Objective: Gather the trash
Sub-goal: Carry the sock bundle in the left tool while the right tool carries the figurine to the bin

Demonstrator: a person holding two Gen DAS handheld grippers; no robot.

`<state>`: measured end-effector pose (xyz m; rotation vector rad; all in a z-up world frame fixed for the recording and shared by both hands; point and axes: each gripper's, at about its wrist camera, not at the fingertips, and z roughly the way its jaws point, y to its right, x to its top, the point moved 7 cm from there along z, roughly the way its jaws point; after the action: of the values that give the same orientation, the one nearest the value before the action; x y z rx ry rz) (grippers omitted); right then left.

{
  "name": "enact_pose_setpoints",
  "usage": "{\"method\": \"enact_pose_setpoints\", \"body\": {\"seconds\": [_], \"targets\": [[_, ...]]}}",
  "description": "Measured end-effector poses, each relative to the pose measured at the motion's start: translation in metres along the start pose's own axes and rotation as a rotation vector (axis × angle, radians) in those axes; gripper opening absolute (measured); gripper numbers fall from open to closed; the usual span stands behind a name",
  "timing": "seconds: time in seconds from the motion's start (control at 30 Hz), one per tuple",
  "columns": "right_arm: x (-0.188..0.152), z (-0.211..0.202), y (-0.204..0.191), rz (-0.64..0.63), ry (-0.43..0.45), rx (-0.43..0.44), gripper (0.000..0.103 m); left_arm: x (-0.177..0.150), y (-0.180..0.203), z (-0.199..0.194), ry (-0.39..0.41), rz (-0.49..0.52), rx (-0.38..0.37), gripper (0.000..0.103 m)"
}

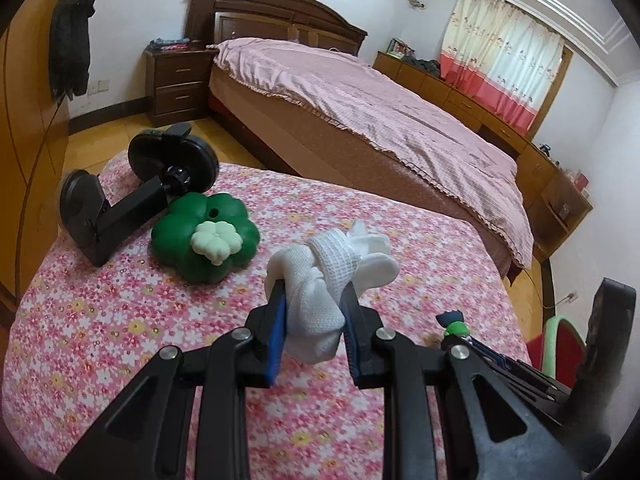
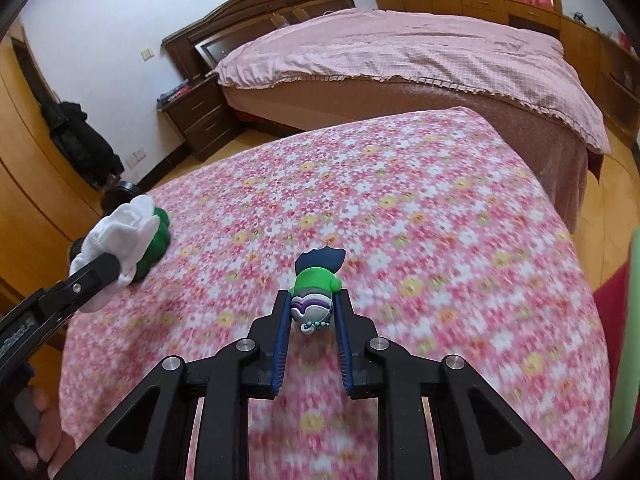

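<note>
Bedroom scene, two wrist views. The bed (image 1: 400,128), with a pink quilted cover and a dark wooden headboard, fills the background; beside its head stands a dark nightstand (image 1: 180,84), and a row of low wooden cabinets (image 1: 460,92) runs along the far wall beneath a white-and-red curtain (image 1: 500,60). A wooden wardrobe (image 1: 28,140) occupies the left edge, with a dark garment (image 1: 70,40) hanging against it.

In the foreground lies the bench (image 1: 120,340), covered by a pink floral cloth. Toward its far left corner rests a black stand (image 1: 132,196) with round ends, lying on its side. Just beside it sits a green flower-shaped object (image 1: 200,236) carrying a smaller pale flower on top.

The left claw (image 1: 312,304) is narrowed onto a bundle of white cloth (image 1: 332,264), a knotted waffle-textured piece pinched between the blue pads and held above the floral cloth. In the right wrist view the same bundle appears at the left edge, in front of the green object.

The right claw (image 2: 312,304) is drawn in on a small figurine (image 2: 316,284) with a green middle, a dark blue far end and a silver-purple near end from which a short bead chain hangs; both blue pads touch its sides. Whether the figurine rests on the cloth or sits just above it cannot be told.

A hand (image 2: 44,440) shows at the lower left of the right wrist view.
</note>
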<state>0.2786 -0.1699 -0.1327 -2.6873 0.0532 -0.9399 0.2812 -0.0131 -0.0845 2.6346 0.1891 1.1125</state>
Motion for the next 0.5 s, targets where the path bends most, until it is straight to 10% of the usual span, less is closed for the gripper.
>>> {"method": "enact_pose_setpoints", "body": {"seconds": [0.5], "targets": [[-0.024,-0.140,0.025,0.067,0.201,0.020,0.021,-0.030,0.062,-0.051,-0.005,0.069,-0.096,0.025]]}}
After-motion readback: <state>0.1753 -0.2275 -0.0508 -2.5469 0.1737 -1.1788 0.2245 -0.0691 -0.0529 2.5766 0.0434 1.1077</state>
